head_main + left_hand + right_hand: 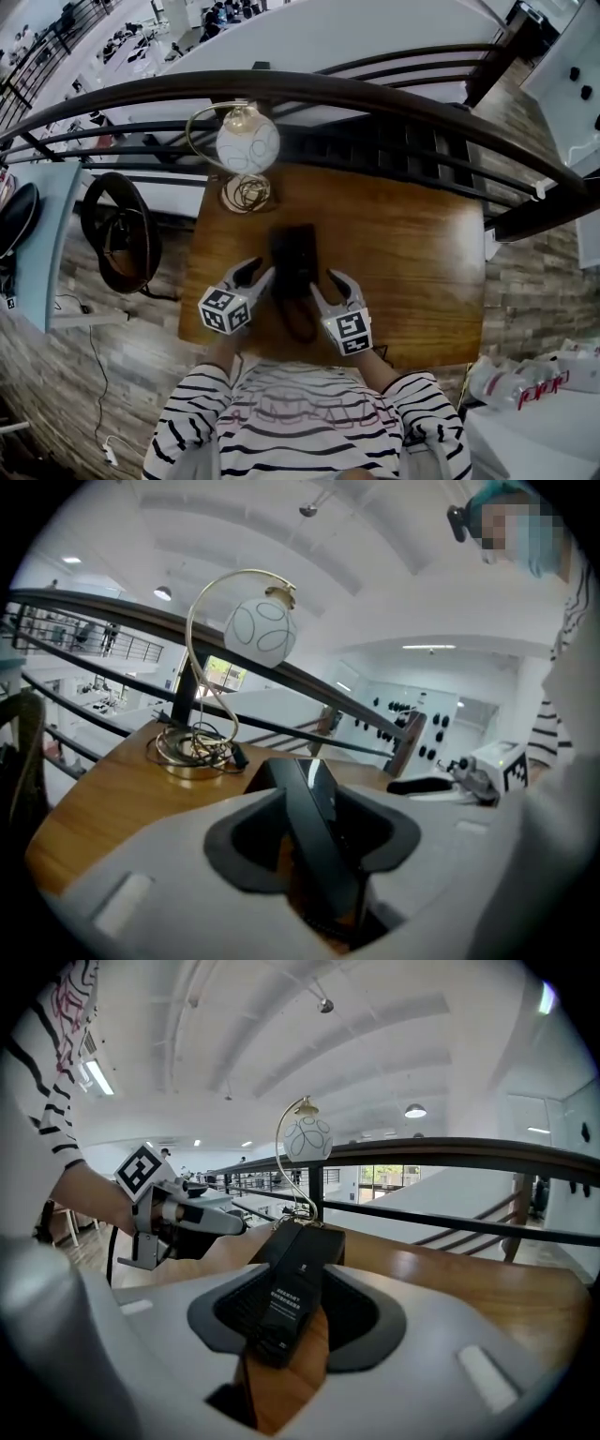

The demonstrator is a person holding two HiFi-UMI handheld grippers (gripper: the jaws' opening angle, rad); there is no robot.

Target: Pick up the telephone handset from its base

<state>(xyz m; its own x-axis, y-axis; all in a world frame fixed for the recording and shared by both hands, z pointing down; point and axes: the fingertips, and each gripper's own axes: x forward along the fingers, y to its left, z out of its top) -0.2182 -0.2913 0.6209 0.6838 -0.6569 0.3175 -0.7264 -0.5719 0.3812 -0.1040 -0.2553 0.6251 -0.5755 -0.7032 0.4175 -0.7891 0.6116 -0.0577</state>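
Reaching for the phone, with the lifting not yet begun. Biggest first: a brown wooden tabletop (412, 253). Standing at its far edge, a lamp (247, 142) with a round white shade. Lying near the middle, a black telephone (294, 255), with its long handset (286, 1302) resting on the base (330, 1239), by the look of it. Waiting just beside its near end, one on each side, the left tool (253, 275) and the right tool (337, 281), both with jaws wide apart and gripping nothing. Seen between the jaws in each tool's own view: the dark handset, not pinched. Trailing toward the near edge, a thin black cord (302, 328). Next, probably: pick one tool, slide its jaws around the handset, squeeze gently, then lift straight up, minding the cord and keeping the base from moving.
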